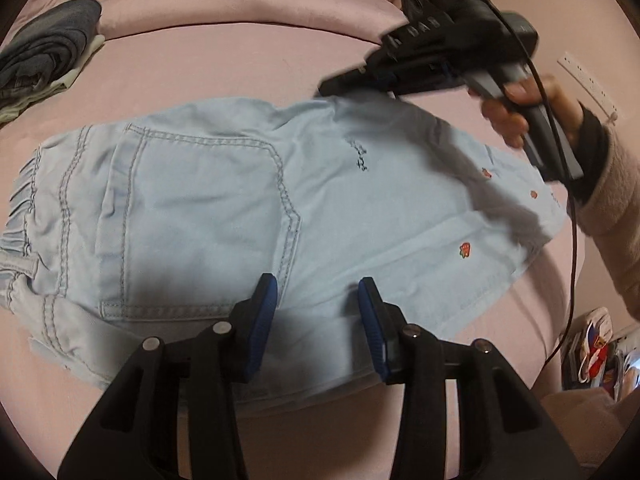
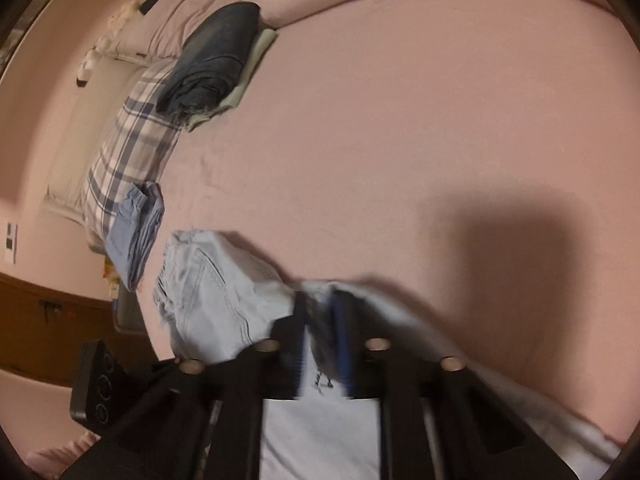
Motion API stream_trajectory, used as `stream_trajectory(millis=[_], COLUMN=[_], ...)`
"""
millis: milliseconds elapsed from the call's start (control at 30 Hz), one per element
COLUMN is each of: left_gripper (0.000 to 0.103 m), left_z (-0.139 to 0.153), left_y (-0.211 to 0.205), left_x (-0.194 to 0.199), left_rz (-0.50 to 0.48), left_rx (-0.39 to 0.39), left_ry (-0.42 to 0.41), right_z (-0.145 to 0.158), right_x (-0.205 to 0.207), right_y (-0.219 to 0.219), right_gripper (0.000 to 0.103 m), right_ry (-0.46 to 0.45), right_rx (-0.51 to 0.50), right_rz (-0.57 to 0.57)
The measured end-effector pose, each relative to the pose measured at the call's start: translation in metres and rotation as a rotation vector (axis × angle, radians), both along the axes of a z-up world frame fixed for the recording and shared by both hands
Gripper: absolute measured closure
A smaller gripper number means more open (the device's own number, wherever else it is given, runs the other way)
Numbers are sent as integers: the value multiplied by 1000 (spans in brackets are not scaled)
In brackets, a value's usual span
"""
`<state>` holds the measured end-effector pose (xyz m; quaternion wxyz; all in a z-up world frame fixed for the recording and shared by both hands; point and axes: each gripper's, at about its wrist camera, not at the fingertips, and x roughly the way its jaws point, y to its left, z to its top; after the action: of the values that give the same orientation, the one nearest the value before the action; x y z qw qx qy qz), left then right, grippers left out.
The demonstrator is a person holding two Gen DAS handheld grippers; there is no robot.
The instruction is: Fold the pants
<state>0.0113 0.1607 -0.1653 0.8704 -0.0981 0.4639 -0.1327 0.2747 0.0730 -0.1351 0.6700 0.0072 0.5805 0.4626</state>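
Pink bed [image 2: 400,120]: folded dark clothes [image 2: 212,60], plaid pillow [image 2: 128,152] beside pants [image 1: 240,208].

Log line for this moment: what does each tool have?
right tool: shut on far edge of light blue pants | left tool: open above near edge, holding nothing | pants: on pink bed

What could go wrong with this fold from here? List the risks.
1. The right tool pinches only a small bit of the light blue pants at their far edge; the cloth could slip out mid-fold.
2. The left tool stands open over the near edge, gripping nothing, so that side may drag or bunch on the pink bed.
3. The right tool's dangling cable could snag.
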Motion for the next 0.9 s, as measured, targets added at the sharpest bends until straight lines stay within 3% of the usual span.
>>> stream_trajectory(millis=[67,200,367,467,533,600,700,733,900], left_gripper=[61,61,58,52,52,51,51,51,53], left_z=[-1,-3,7,18,23,26,27,25,15], left_y=[-4,-2,-9,-24,-34,-49,-73,-82,-104], left_x=[-2,-4,-5,-19,-28,-36,-42,-43,-39], left_rz=[-5,-6,-1,-55,-119,-187,-281,-305,-379], left_rx=[20,18,60,101,125,161,224,250,364], left_ry=[-4,-14,4,-30,-55,-78,-104,-100,-91], right_z=[2,-25,18,49,53,42,15,7,-12], right_x=[8,12,-4,-47,-90,-132,-180,-191,-211], right_y=[1,15,-13,-39,-53,-67,-87,-95,-110], right_gripper=[94,95,94,93,92,91,78,72,71], right_ry=[-46,-68,-307,-402,-461,-493,-494,-504,-542], right_rx=[-6,-98,-104,-22,-34,-88,-159,-183,-234], right_rz=[-44,-76,-192,-98,21,127,225,244,259])
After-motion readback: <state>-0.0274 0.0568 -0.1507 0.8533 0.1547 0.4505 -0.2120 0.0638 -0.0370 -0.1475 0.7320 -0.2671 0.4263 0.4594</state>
